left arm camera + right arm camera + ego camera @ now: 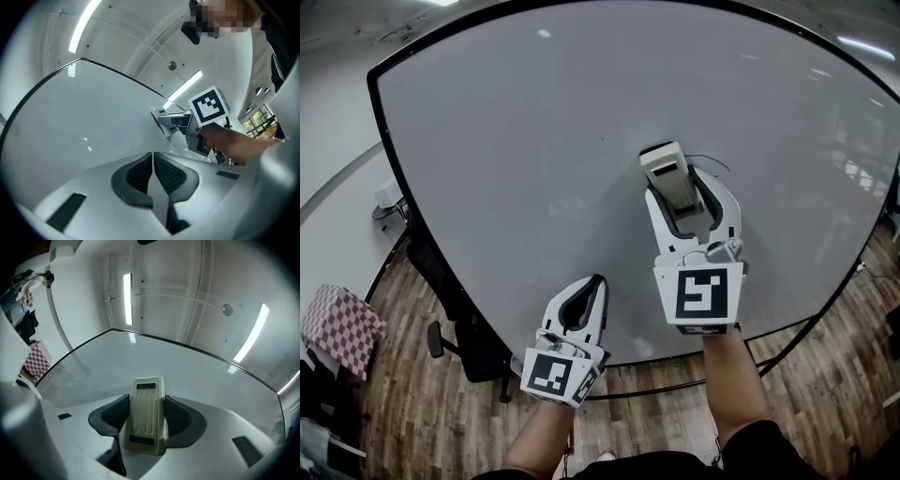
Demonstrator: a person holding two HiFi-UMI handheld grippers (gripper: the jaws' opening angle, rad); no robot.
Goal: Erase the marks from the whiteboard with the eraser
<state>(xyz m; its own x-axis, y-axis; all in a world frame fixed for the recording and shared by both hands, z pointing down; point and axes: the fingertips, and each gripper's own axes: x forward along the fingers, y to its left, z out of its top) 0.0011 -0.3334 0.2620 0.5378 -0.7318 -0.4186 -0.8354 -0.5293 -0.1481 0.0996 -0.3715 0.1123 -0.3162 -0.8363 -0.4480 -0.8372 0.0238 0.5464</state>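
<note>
A large whiteboard [534, 141] with a black frame fills the head view. A thin dark mark [712, 160] shows just right of the eraser's tip. My right gripper [675, 192] is shut on a cream eraser [666, 173], whose far end lies against the board. In the right gripper view the eraser [146, 416] sits between the dark pads [112, 416], pointing at the board [197, 376]. My left gripper [589, 298] is shut with nothing in it, low on the board. In the left gripper view its jaws [153, 174] meet, and the eraser [171, 123] shows beyond.
A black office chair [459, 328] stands at the board's lower left on the wood floor [403, 412]. A checkered cloth [337, 323] lies at far left. A white curved table edge [337, 202] is behind it.
</note>
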